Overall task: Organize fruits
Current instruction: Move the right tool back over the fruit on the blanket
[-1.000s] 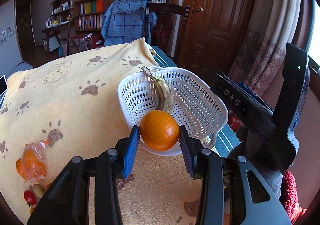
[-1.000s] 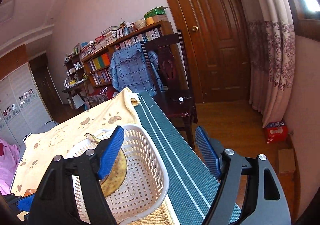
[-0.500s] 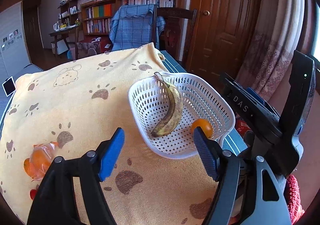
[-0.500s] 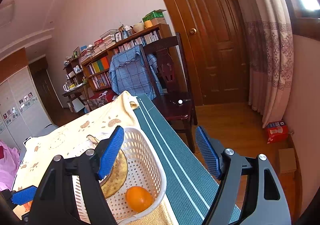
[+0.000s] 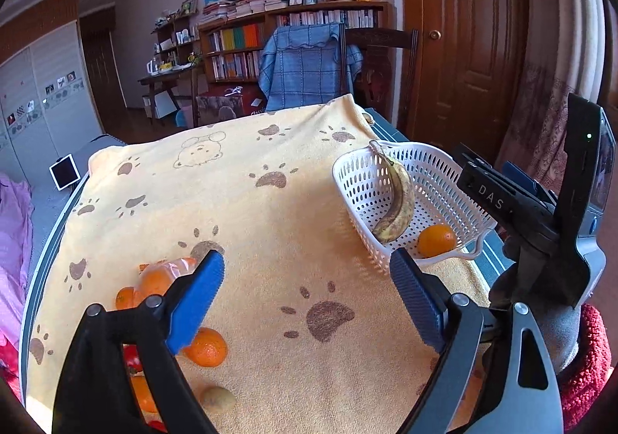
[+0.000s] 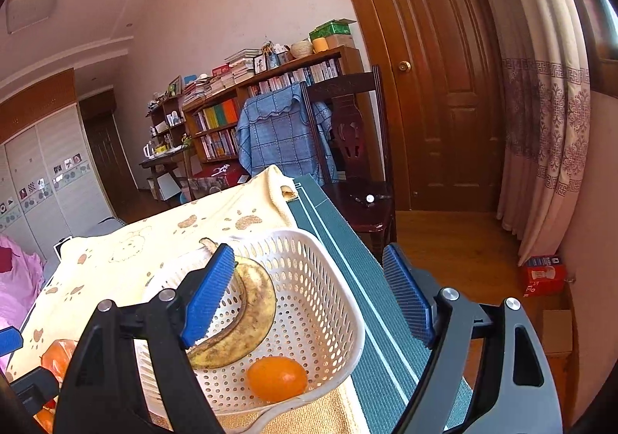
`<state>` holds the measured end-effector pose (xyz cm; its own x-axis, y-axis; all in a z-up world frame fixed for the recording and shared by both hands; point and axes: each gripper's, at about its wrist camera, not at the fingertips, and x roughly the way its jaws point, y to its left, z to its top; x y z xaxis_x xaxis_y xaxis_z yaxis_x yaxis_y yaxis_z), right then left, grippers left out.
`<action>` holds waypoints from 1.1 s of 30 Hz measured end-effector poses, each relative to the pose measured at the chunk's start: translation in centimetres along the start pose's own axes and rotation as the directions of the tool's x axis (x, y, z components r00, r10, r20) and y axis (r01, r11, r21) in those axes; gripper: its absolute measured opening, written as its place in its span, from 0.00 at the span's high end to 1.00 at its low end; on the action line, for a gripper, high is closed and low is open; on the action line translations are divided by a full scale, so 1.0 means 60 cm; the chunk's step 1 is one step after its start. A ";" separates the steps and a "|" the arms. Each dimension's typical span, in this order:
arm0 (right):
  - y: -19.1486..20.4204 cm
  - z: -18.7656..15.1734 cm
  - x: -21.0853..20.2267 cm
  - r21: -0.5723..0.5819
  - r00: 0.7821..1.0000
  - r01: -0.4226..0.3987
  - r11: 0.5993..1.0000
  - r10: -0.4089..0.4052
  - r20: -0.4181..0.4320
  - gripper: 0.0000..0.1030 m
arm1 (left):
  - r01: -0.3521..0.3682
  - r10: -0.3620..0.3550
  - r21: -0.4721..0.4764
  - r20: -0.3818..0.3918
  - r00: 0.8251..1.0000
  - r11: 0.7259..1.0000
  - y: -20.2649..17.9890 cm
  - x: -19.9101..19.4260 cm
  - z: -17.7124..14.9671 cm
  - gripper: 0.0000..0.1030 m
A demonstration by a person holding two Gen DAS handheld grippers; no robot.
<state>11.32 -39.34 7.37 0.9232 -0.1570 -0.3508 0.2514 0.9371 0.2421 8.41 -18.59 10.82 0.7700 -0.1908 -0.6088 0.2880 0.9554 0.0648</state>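
Jaws: left gripper (image 5: 307, 289) opening, empty | right gripper (image 6: 309, 289) opening, empty over basket (image 6: 340, 302)

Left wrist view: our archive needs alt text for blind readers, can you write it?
A white basket holding a banana and an orange sits on a yellow paw-print cloth. The left gripper, jaws opening and empty, hangs above the cloth, with loose oranges beside it.

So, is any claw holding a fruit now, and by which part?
Nothing is held. The left claw is opening over the cloth with nothing between its pads. The right claw is opening too, empty. The orange lies in the basket.
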 end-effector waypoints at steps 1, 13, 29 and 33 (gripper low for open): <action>0.005 -0.002 0.000 -0.010 1.000 -0.008 1.000 0.008 -0.002 0.22 | -0.012 0.012 -0.010 -0.004 1.000 1.000 0.009 -0.001 -0.005 0.16; 0.050 -0.017 0.004 -0.116 0.997 -0.076 0.990 0.073 -0.035 0.22 | -0.084 0.083 -0.075 -0.019 0.996 0.994 0.061 -0.005 -0.028 0.16; 0.078 -0.030 0.008 -0.204 0.999 -0.028 0.979 0.023 -0.027 0.22 | -0.120 0.115 -0.196 -0.037 0.993 0.973 0.166 -0.017 -0.076 0.15; 0.094 -0.019 -0.003 -0.230 0.999 -0.043 0.972 0.038 -0.030 0.22 | -0.145 0.140 -0.248 -0.040 0.989 0.958 0.216 -0.028 -0.091 0.15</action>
<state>12.25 -33.67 7.77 0.9230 -0.1124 -0.3680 0.1376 0.9896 0.0427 7.73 -4.69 8.38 0.7793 -0.0463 -0.6250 0.0230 0.9987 -0.0454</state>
